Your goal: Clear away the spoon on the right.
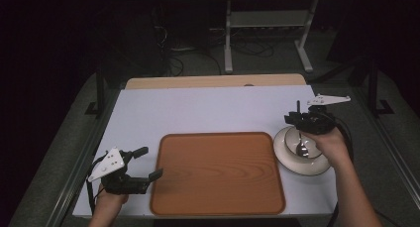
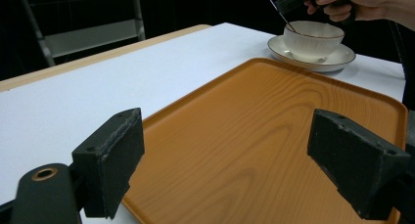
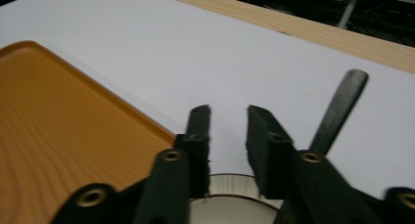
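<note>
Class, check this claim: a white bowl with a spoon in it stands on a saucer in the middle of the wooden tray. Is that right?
Not quite. The bowl with the spoon does stand on a saucer, but the saucer rests on the white table beside the tray's right edge, not on it. The high view shows this.

A lab-like recording room: a white table (image 1: 208, 108) stands alone among dark curtained surroundings, with loose cables (image 1: 173, 58) on the grey floor and a metal frame stand (image 1: 267, 24) at the far side.
</note>
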